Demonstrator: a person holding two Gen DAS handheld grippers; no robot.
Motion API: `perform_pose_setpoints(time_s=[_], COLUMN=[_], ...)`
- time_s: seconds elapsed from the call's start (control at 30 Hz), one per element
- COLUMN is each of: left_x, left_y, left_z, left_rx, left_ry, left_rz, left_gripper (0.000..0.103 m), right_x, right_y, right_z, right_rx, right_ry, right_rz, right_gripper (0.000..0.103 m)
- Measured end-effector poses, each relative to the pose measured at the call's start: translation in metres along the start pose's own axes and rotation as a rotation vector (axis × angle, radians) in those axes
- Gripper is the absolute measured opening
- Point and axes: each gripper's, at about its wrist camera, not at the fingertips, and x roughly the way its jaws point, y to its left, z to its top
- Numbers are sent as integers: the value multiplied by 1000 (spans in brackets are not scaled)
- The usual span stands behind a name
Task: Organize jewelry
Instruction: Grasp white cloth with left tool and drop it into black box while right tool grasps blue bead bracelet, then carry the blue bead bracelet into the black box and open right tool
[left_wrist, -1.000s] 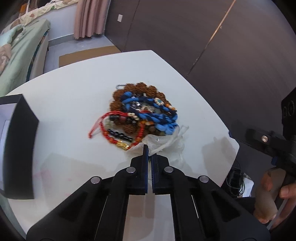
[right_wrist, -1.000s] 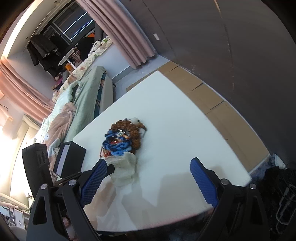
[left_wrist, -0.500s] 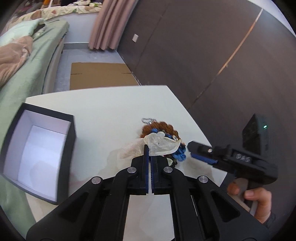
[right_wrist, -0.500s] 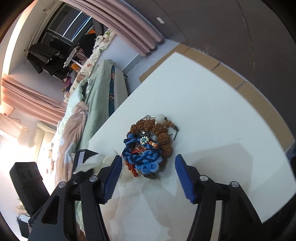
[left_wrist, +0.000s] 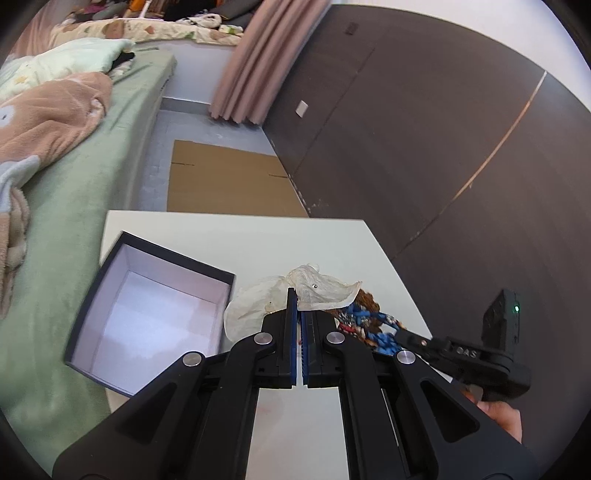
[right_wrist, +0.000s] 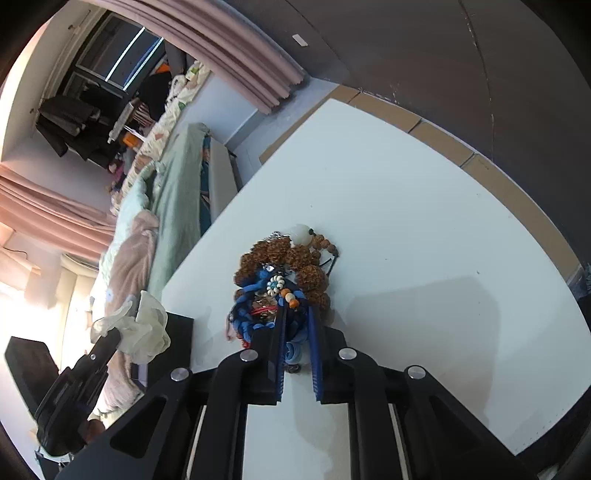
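My left gripper (left_wrist: 298, 295) is shut on a crumpled white plastic bag (left_wrist: 321, 291) and holds it in the air beside an open black box (left_wrist: 177, 254) with a white inside. The jewelry pile (right_wrist: 284, 273) of brown beads, blue braided cord and red string lies on the white table (right_wrist: 406, 221). My right gripper (right_wrist: 297, 314) is at the near side of the pile. Its jaws are closing, and the blue braided cord (right_wrist: 295, 347) fills the narrow gap between them. In the right wrist view the bag (right_wrist: 147, 328) hangs at the left, over the box (right_wrist: 177, 332).
A bed with green and pink bedding (left_wrist: 74, 147) runs along the table's left side. Flattened cardboard (left_wrist: 221, 181) lies on the floor beyond the table, against a dark wall. A person's hand (left_wrist: 498, 413) holds the right gripper's handle.
The left gripper lifted the bag off the pile and carried it left toward the box. The right gripper came down onto the pile and its jaws went from wide to nearly together around the blue cord.
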Motion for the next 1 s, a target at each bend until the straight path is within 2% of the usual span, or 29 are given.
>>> perform_pose_setpoints(time_s=[0.17,0.37,0.4,0.47,0.5,0.53,0.67,0.8,0.97,1.0], left_x=[-12,-22,-23,-25,-27,-31,-44,-54,-66,-68], left_y=[13,39,44,50,54,56,60,76,90,94], left_z=[8,15,18,18,19,20,23,24,23,22], left_rx=[-33,-102,-112,-128,-143,-151,-146,-201,-246,-256], left_ry=[-39,-59,-62,-63,-72,-91,-139,-165,-192,-194], left_rz=[15,68,92,110,116,126,174,193,237,244], left_gripper=[3,3,6,34,65,75,75,76,82,83], right_x=[-11,-17,-17,-14,-12,-8,11,31,48,54], right_y=[14,52,57,73,80,88,123,153,176,181], right_z=[2,12,14,18,19,20,16,6,-3,-3], right_rx=[-46,-140,-150,-177,-193,-209,-266,-321,-322,-311], right_ry=[-23,-40,-40,-37,-33,-26,25,92,165,190], right_rz=[61,122,131,162,175,191,249,299,366,393], right_gripper=[10,10,10,10,10,10,10,11,11,14])
